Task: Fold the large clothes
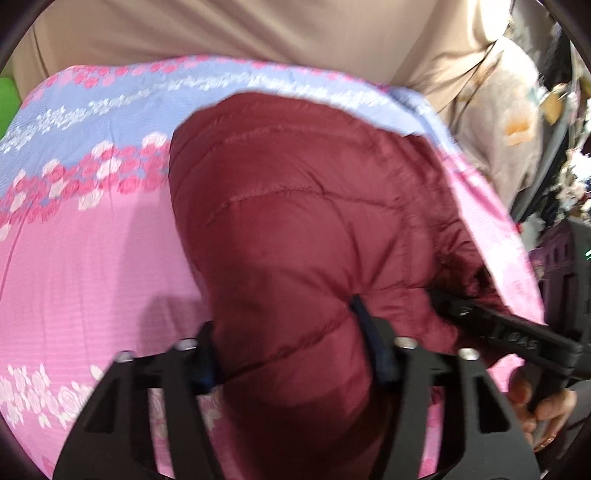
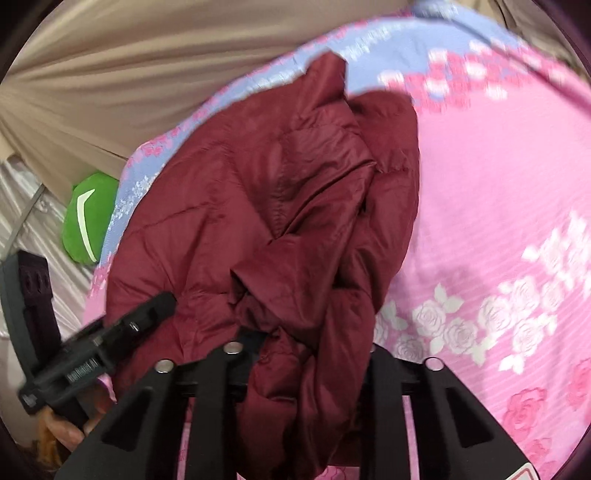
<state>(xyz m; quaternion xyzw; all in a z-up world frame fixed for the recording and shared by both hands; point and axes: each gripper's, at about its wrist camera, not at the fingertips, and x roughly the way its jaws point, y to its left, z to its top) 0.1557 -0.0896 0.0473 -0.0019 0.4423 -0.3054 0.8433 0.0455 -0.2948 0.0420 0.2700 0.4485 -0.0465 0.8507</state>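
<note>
A dark red quilted puffer jacket (image 1: 295, 221) lies bunched on a bed covered with a pink and lilac flowered sheet (image 1: 81, 251). My left gripper (image 1: 291, 347) is shut on a thick fold of the jacket between its fingers. In the right wrist view the jacket (image 2: 258, 221) is crumpled, and my right gripper (image 2: 306, 354) is shut on a hanging fold of it. The right gripper (image 1: 491, 325) also shows in the left wrist view at the jacket's right edge. The left gripper (image 2: 110, 339) shows in the right wrist view at the jacket's left.
A beige curtain (image 1: 258, 29) hangs behind the bed. A green cushion (image 2: 88, 218) sits at the bed's far edge. A grey garment (image 1: 498, 122) and clutter lie off the bed's side. The flowered sheet (image 2: 498, 221) stretches to the right.
</note>
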